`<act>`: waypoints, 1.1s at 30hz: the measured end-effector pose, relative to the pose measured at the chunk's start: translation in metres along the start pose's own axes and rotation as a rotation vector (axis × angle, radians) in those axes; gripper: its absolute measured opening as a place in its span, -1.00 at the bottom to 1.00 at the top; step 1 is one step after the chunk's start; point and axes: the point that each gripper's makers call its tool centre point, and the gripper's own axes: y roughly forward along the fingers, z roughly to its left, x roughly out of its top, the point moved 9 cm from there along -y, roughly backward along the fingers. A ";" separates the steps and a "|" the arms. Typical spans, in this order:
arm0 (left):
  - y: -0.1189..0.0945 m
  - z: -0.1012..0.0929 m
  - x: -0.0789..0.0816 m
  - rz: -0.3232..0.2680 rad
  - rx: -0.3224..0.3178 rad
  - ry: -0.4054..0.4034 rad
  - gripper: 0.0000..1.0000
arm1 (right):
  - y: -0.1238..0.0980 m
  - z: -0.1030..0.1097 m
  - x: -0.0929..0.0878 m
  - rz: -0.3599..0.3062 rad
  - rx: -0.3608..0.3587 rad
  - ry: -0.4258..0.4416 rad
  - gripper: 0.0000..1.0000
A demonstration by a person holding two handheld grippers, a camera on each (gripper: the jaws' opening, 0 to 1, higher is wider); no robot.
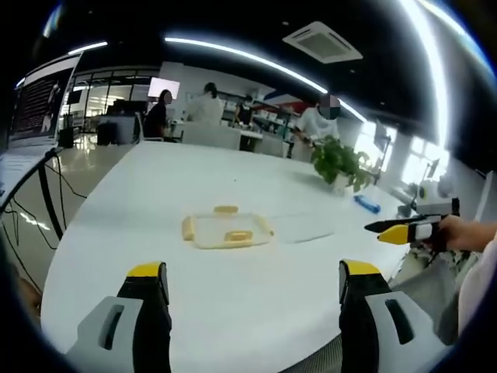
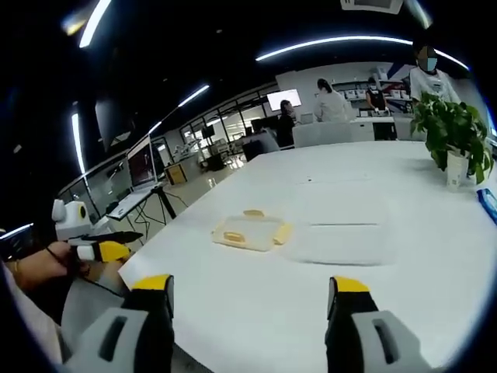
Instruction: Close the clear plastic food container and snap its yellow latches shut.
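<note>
Container [image 1: 227, 231] rests on the surface [image 1: 233, 303], latches undone; we hold both grippers [image 1: 252, 291] [image 2: 248, 303] wide open, empty.

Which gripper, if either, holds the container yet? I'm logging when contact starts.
Neither: left gripper and right gripper are open, both short of the container.

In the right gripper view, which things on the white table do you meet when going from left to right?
Lid with yellow latches → clear container base → potted plant → blue object at the edge.
</note>
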 end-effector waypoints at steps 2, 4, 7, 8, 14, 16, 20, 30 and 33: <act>0.002 0.001 0.001 0.003 0.001 0.003 0.80 | 0.002 -0.002 0.003 -0.002 -0.001 -0.004 0.62; 0.005 0.003 0.002 0.006 -0.009 0.002 0.79 | 0.005 -0.006 0.005 0.000 0.000 -0.009 0.62; 0.011 0.003 0.003 0.019 -0.022 0.015 0.79 | 0.009 -0.009 0.009 0.012 0.007 -0.028 0.62; 0.014 0.003 0.004 0.025 -0.026 0.022 0.79 | 0.012 -0.011 0.011 0.016 0.009 -0.036 0.62; 0.027 0.007 0.007 0.038 -0.038 0.027 0.79 | 0.024 -0.015 0.023 0.027 0.028 -0.067 0.62; 0.033 0.009 0.008 0.045 -0.045 0.036 0.79 | 0.029 -0.017 0.026 0.033 0.038 -0.076 0.62; 0.043 0.013 0.015 0.047 -0.068 0.038 0.77 | 0.040 -0.019 0.032 0.052 0.058 -0.113 0.62; 0.069 0.030 0.023 0.097 -0.097 0.107 0.76 | 0.062 -0.030 0.047 0.093 0.095 -0.173 0.62; 0.078 0.037 0.026 0.103 -0.096 0.115 0.76 | 0.068 -0.034 0.051 0.110 0.112 -0.191 0.62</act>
